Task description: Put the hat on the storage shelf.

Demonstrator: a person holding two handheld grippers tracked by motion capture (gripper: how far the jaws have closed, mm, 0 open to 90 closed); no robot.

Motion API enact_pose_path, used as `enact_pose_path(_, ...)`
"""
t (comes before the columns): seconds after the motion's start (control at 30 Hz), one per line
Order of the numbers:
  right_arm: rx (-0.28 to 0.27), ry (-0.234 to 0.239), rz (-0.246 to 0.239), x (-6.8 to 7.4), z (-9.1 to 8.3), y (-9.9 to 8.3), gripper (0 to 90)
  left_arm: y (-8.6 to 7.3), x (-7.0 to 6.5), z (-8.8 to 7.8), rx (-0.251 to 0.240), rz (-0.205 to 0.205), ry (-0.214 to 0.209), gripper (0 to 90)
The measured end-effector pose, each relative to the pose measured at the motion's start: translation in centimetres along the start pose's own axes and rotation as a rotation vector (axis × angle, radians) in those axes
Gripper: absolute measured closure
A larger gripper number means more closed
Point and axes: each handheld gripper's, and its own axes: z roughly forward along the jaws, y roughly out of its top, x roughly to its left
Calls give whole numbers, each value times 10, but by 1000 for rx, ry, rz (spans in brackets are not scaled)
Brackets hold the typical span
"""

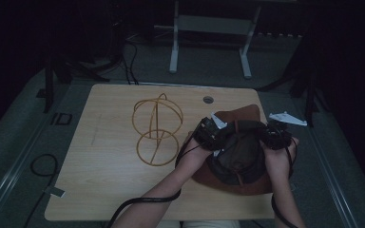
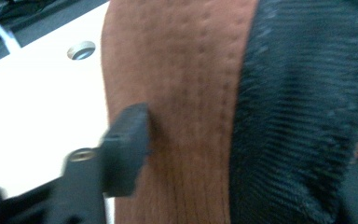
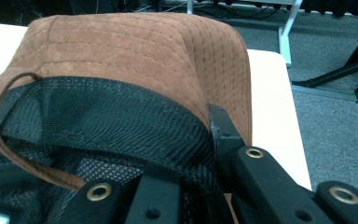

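Brown suede hat (image 1: 240, 147) lies upside down near the right edge of the counter (image 1: 109, 190), its black mesh lining facing up. The right hand-held gripper (image 3: 214, 140) is clamped on the rim. The left hand-held gripper (image 1: 209, 135) has its jaws at the opposite rim, one outside on the suede; I cannot tell if they press yet. The wire stand (image 1: 157, 130) at the counter's middle is bare, so I judge that lifting and placing the hat remain.
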Motion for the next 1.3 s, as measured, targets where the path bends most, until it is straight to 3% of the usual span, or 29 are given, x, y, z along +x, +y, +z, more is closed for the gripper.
enact_pose_path(0.13,5,2,-6,1,0,-1,845,2,4,-3,-10,19,49,767)
enact_pose_path(0.2,9,13,-14,4,0,-2,845,5,4,-6,-20,50,96,864)
enact_pose_path(0.33,2,14,-30,11,-4,-7,843,10,9,-13,-38,66,138,873)
enact_pose_path(0.57,-6,35,-42,18,-15,-22,842,14,11,-23,-87,88,164,873)
enact_pose_path(0.67,-2,51,-47,21,-21,-32,841,17,12,-27,-101,87,161,871)
enact_pose_path(0.8,1,78,-48,27,-28,-44,842,22,10,-31,-114,116,167,870)
enact_pose_path(0.97,22,112,-82,43,-34,-59,842,23,9,-36,-143,127,169,871)
enact_pose_path(1.07,16,117,-95,46,-38,-63,835,20,7,-39,-179,173,151,875)
enact_pose_path(1.1,12,118,-87,44,-39,-62,823,17,8,-41,-195,200,144,876)
enact_pose_path(1.2,-21,154,-57,32,-49,-55,704,12,13,-46,-228,201,112,876)
enact_pose_path(1.3,-50,192,-64,27,-63,-48,595,10,18,-53,-259,183,95,877)
